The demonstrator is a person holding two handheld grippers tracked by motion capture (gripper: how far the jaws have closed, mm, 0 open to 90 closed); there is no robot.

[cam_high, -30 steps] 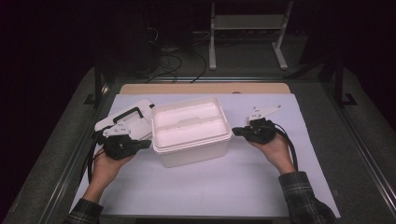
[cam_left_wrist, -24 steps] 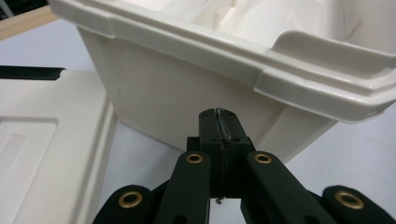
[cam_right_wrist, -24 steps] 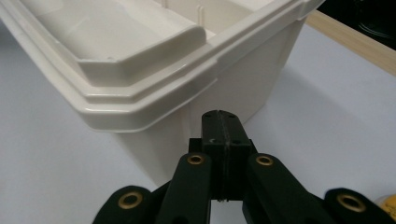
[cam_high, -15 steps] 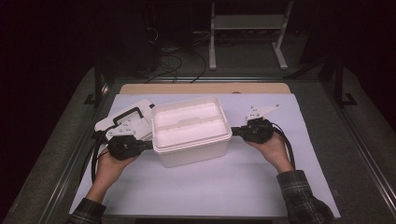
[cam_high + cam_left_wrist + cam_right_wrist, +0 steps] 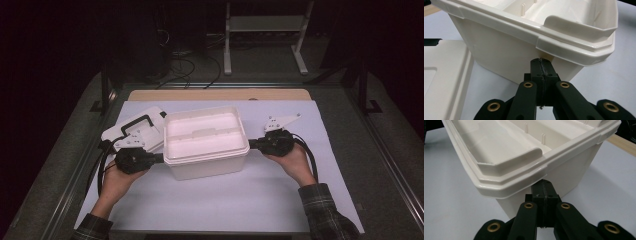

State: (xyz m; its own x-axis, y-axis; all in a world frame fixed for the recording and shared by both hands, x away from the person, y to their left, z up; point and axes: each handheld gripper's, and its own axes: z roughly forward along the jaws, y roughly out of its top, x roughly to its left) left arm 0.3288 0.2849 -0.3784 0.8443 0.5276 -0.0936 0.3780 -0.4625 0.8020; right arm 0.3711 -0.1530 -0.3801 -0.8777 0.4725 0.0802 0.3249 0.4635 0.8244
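On the left, the lid [image 5: 136,131] with its black handle lies flat on the surface [image 5: 200,200], just beside the open white box [image 5: 205,142], so the opening looks done. The left gripper [image 5: 541,65] has its fingers pressed together, tucked under the box's left rim. The box sits mid-surface, apparently empty inside. The right gripper [image 5: 543,187] mirrors this, fingers pressed together beneath the right rim. Judging by this two-sided hold under the lip, lifting or moving the box appears to be what is left.
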